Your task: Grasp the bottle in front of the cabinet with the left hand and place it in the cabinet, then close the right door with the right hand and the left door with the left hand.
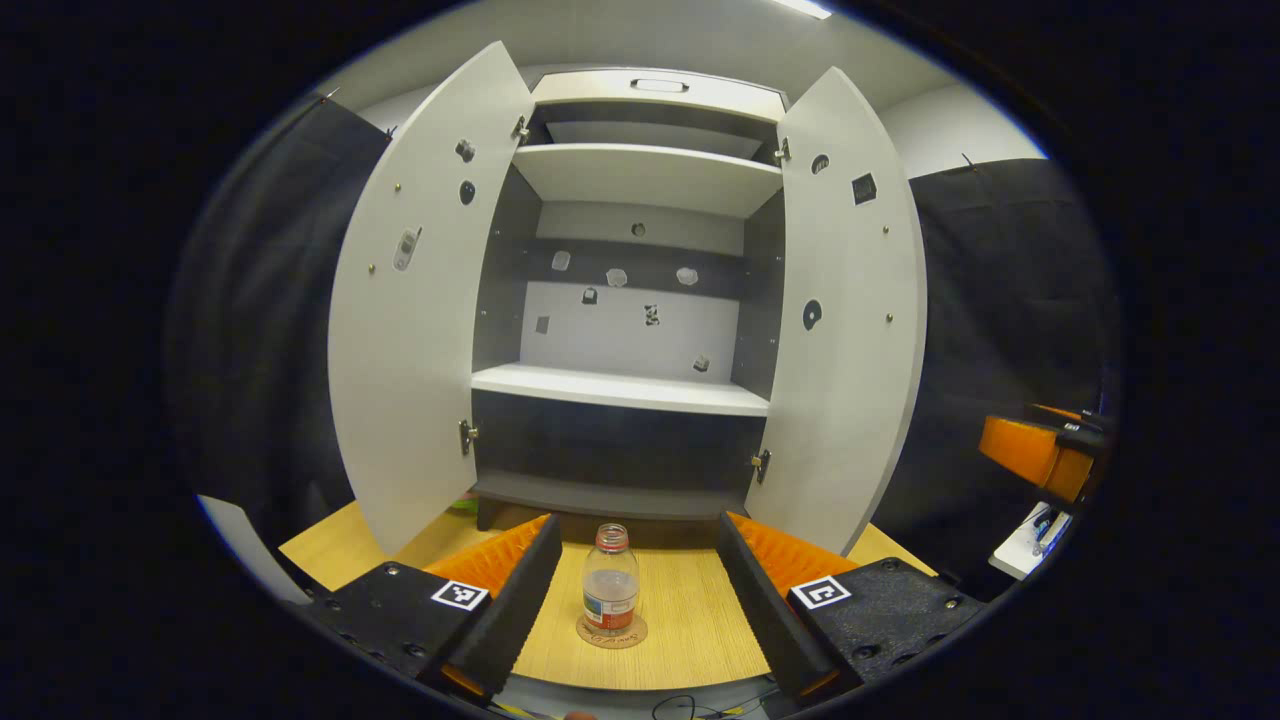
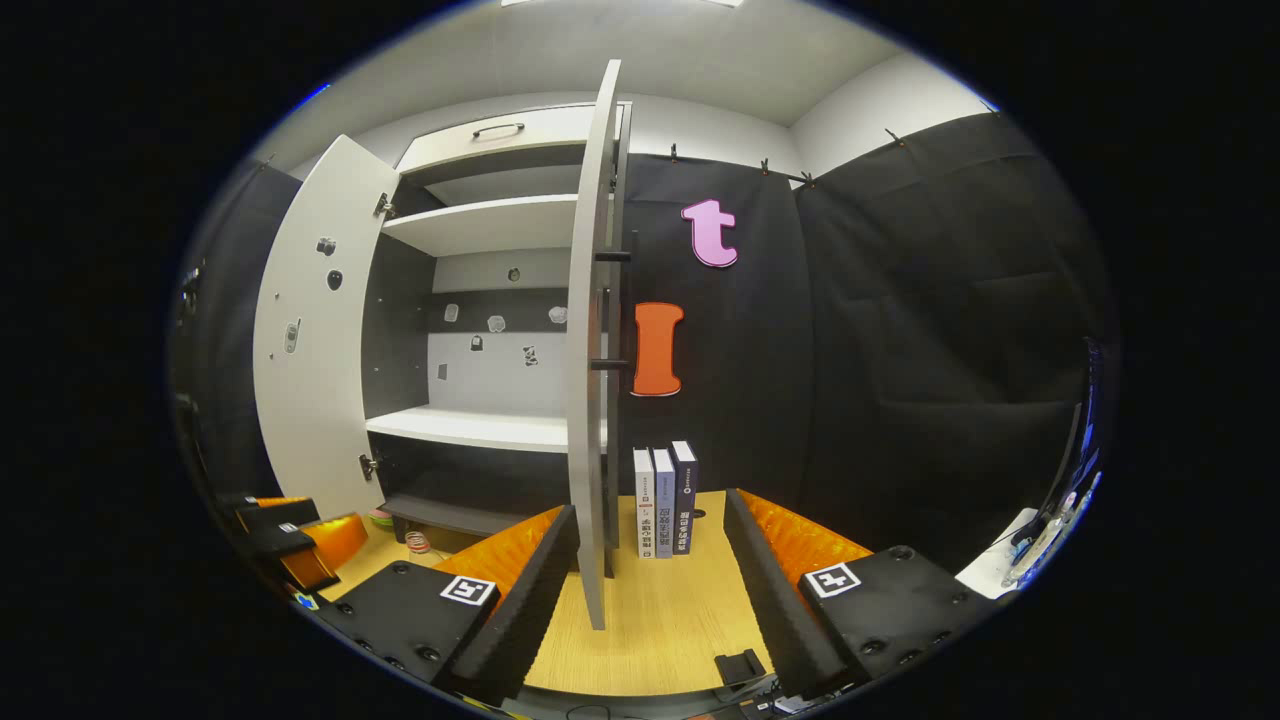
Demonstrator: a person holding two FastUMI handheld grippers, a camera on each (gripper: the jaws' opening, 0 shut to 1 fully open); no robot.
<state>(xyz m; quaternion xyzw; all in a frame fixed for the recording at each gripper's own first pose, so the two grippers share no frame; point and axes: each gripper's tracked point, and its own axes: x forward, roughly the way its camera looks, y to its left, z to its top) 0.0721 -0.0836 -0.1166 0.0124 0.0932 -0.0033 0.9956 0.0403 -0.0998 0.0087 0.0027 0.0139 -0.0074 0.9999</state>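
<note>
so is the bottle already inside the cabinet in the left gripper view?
No, the bottle stands upright on a round coaster on the table in front of the open cabinet, between the left gripper's open fingers.

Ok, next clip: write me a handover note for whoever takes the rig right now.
Left gripper: open, bottle between its fingers, not yet gripped.
Right gripper: open, holding nothing, facing the edge of the right door.
Bottle stands on a coaster on the table in front of the cabinet. Both doors open.
Done: nothing.
Left: grasp bottle, place it inside, close right door, then left door.
</note>
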